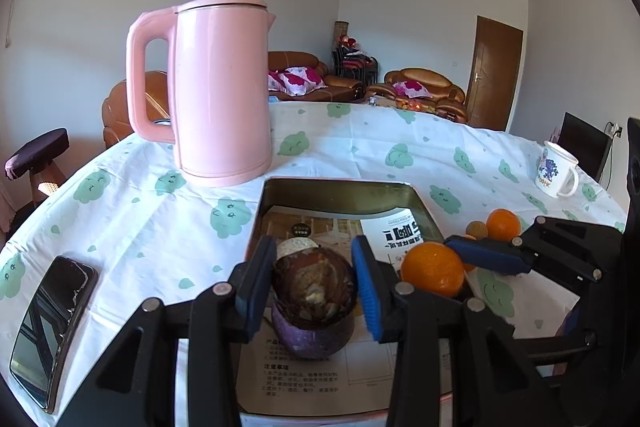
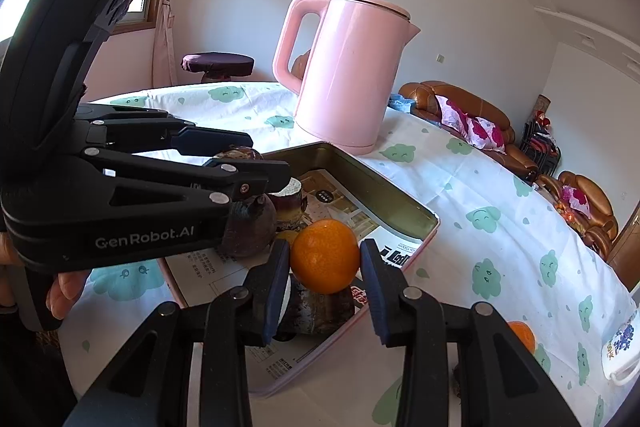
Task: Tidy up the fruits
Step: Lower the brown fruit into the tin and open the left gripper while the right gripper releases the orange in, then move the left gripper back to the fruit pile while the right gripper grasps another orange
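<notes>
My left gripper [image 1: 312, 267] is shut on a round, dark brown-purple fruit [image 1: 314, 287], just above a purple fruit [image 1: 312, 337] that lies in the metal tin [image 1: 340, 191]. In the right wrist view my right gripper [image 2: 324, 255] is shut on an orange [image 2: 324, 255] over the tin's [image 2: 360, 171] near right rim, above a dark chunk [image 2: 320, 307]. The left gripper [image 2: 248, 159] reaches in from the left there. In the left wrist view the held orange [image 1: 432, 269] shows at the right.
A tall pink kettle [image 1: 220, 91] stands just behind the tin. A second orange [image 1: 503, 225] and a small brown fruit [image 1: 476, 229] lie on the cloth right of the tin, with a printed mug [image 1: 556, 171] beyond. A phone [image 1: 52, 331] lies front left.
</notes>
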